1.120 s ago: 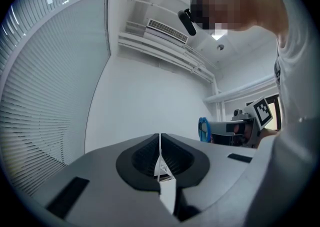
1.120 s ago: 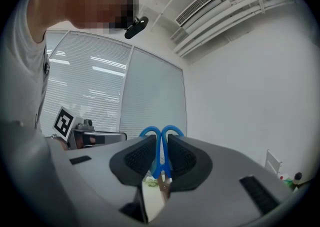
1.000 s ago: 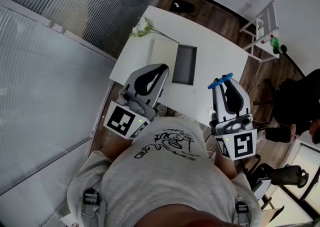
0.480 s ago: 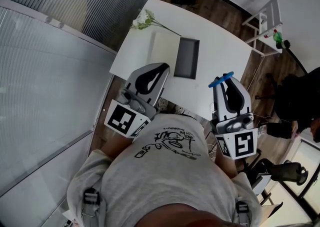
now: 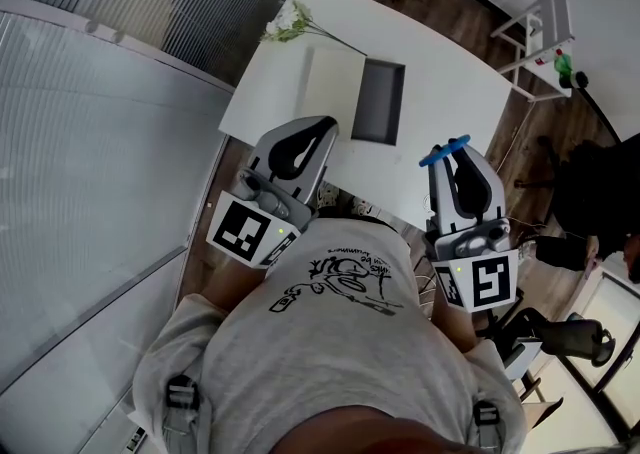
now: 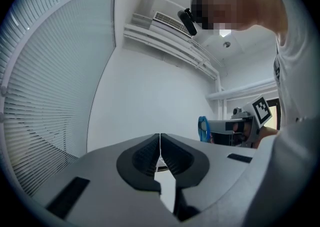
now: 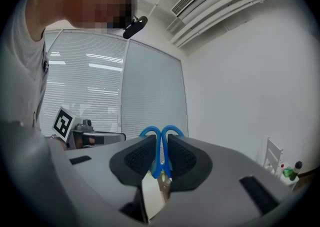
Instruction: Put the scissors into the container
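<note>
Since the earlier frame the white tabletop (image 5: 445,82) has slid toward the top edge of the head view, and the white rack (image 5: 545,37) at upper right has moved closer to that corner. Both claws sit almost where they were, low in the frame.

The slatted blinds (image 5: 90,152) fill the left side. The person's grey T-shirt (image 5: 330,372) takes up the bottom centre. The tabletop lies at upper centre, set at a slant.

The left claw (image 5: 324,123) is at centre left, its tip over the near edge of the tabletop. In the left gripper view its jaws meet along one line with nothing between them. The right claw (image 5: 451,156) is at centre right, near the tabletop's lower right edge. Its jaws are pressed onto the scissors (image 5: 444,153), whose blue handle loops stick out past the tips. In the right gripper view the loops stand side by side between the ribbed pads.

The container (image 5: 378,102), a dark grey rectangular tray, rests at mid-tabletop, well apart from the scissors. Its inside shows as an even dark grey. A pale flat panel (image 5: 333,90) lies just beside it on the left. White flowers (image 5: 284,26) lie at the tabletop's upper left corner.
</note>
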Available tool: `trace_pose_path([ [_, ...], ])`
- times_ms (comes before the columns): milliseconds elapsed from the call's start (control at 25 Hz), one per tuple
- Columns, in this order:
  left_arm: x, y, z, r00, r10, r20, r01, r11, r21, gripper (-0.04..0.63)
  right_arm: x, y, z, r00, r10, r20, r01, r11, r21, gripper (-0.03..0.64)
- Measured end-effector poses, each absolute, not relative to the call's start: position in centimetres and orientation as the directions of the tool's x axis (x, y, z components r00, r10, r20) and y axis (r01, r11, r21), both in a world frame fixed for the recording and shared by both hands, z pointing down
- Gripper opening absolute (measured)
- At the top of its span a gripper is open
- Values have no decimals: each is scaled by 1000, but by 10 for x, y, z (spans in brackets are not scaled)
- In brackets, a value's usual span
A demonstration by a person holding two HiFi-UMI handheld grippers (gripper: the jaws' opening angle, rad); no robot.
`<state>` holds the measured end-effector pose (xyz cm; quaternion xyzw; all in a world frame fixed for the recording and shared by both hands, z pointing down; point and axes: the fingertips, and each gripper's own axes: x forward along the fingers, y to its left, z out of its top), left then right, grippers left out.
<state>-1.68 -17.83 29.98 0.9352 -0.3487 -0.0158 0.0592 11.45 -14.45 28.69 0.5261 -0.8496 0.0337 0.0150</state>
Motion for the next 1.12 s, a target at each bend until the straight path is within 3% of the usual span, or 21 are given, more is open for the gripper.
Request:
trace_pose_path([
  [1120, -33, -202, 328, 772, -635, 26, -632, -765, 124, 23, 96, -223, 397, -439, -861, 257, -898, 428, -101, 83],
])
